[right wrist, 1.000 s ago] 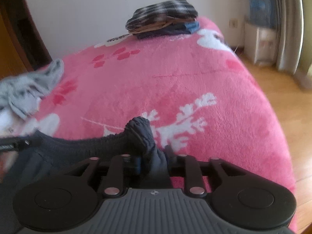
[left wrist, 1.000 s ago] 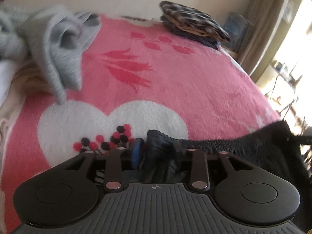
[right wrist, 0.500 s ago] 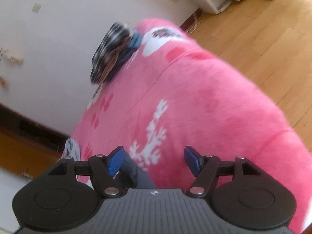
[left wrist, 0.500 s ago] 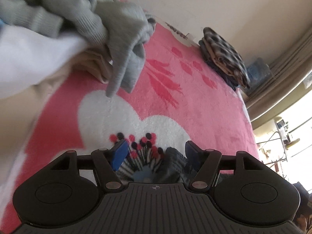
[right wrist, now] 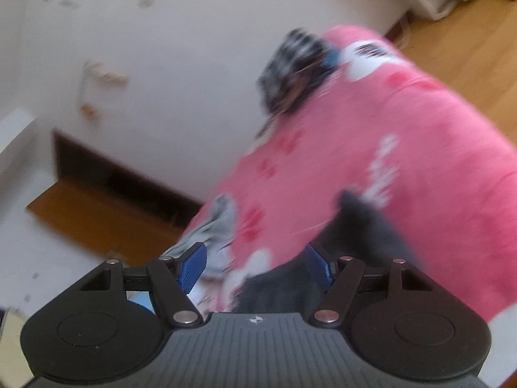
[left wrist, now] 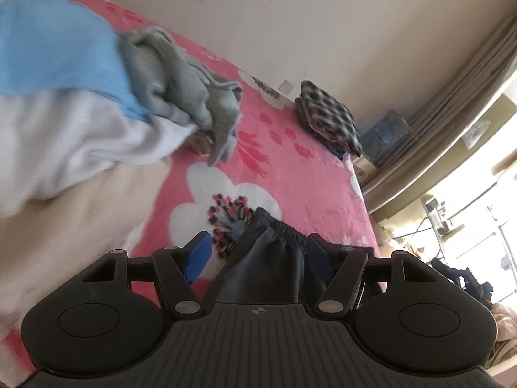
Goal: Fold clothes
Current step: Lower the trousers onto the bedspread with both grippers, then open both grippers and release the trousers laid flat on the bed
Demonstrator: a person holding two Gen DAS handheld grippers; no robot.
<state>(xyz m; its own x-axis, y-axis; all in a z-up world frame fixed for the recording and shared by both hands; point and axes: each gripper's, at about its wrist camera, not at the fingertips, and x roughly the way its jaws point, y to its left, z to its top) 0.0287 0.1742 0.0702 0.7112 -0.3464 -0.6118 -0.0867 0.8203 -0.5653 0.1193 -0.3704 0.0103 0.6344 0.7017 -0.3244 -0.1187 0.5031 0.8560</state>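
Both grippers, left gripper (left wrist: pixel 258 253) and right gripper (right wrist: pixel 255 265), stand with jaws spread apart, gripping nothing. The dark garment (left wrist: pixel 268 268) lies on the pink blanket (left wrist: pixel 307 187) between the left jaws. At 10 o'clock sits a grey sweater (left wrist: pixel 181 93); at 1 o'clock, farther off, a folded stack (left wrist: pixel 329 116).

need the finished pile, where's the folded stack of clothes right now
In the left wrist view the folded stack sits on the pink blanket at the far edge by the wall, right of the grey sweater.
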